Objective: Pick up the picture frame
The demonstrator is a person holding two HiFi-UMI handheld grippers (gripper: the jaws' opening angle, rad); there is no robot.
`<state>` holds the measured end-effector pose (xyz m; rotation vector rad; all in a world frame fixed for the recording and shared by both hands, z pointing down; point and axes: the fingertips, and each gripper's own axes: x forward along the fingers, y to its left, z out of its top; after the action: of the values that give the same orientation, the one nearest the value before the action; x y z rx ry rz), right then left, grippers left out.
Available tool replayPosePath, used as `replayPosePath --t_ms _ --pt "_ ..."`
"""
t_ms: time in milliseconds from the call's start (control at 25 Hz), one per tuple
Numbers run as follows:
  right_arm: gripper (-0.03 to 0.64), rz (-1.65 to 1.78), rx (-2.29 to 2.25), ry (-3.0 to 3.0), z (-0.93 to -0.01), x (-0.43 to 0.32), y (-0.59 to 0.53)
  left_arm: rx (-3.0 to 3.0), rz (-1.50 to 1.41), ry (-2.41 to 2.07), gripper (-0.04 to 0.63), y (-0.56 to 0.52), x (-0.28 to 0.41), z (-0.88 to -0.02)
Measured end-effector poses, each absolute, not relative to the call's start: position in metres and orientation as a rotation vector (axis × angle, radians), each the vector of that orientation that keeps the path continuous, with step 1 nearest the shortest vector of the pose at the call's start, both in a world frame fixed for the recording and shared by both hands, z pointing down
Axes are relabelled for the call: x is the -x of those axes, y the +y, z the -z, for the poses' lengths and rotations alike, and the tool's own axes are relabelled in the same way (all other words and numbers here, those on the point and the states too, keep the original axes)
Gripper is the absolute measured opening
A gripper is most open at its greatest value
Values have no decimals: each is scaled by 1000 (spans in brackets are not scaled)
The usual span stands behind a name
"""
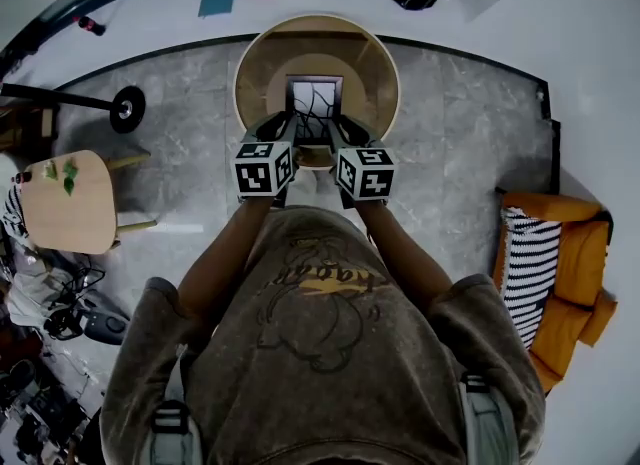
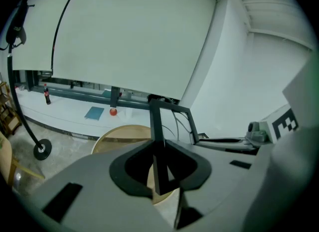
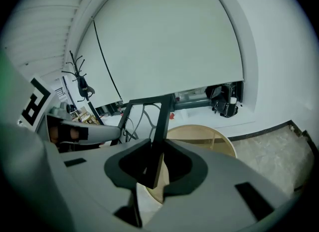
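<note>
Head view: I hold picture frame over round surface. Jaws of left gripper clamp its left edge, jaws of right gripper its right edge. Risk: thin-edge grips; if grippers drift apart or tilt unevenly, frame may twist out & drop.

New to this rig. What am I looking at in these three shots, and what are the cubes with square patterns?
There is no robot here. A person wears a head camera and holds a gripper in each hand. The head view looks down on them, and the patterned cubes are parts of the grippers. The other two pictures come from a camera riding on each gripper, looking along its jaws. The left gripper is clamped on the left edge of a dark picture frame. The right gripper is clamped on its right edge. Together they hold it over a round wooden table.
</note>
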<state>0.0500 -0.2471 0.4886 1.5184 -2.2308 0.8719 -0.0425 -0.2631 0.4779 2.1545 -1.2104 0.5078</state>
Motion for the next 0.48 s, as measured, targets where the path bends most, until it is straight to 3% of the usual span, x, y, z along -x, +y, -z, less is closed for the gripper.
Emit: replayPosePath --t_ms 480 --pt "97 -691 -1607 -2376 -391 -51 -202 -2373 -377 -1278 86 -218 42 -378"
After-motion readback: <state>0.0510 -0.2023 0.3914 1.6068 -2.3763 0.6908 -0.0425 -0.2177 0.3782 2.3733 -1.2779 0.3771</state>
